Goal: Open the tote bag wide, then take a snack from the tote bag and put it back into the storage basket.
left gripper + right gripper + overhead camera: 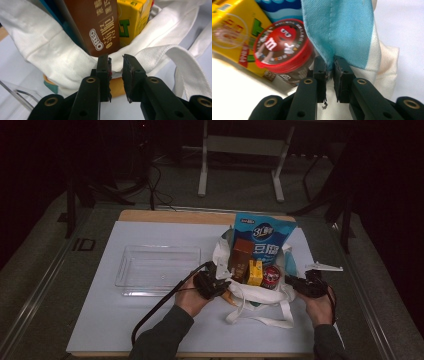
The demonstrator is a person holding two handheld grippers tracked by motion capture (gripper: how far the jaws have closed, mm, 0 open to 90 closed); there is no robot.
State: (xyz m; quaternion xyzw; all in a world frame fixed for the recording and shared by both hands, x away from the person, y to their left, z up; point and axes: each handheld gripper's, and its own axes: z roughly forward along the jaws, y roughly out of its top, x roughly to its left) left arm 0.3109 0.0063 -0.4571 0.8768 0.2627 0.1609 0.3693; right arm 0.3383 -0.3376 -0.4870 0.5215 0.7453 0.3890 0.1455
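Two grippers at the white tote bag (260, 292): we see the left gripper (116, 65) slightly parted, empty; the right gripper (330, 65) pinching the bag's blue lining (342, 30).

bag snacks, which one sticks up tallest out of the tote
The blue snack pouch at the back of the white tote bag. It rises above the brown Oreo box, yellow carton and red-lidded M&M's tub.
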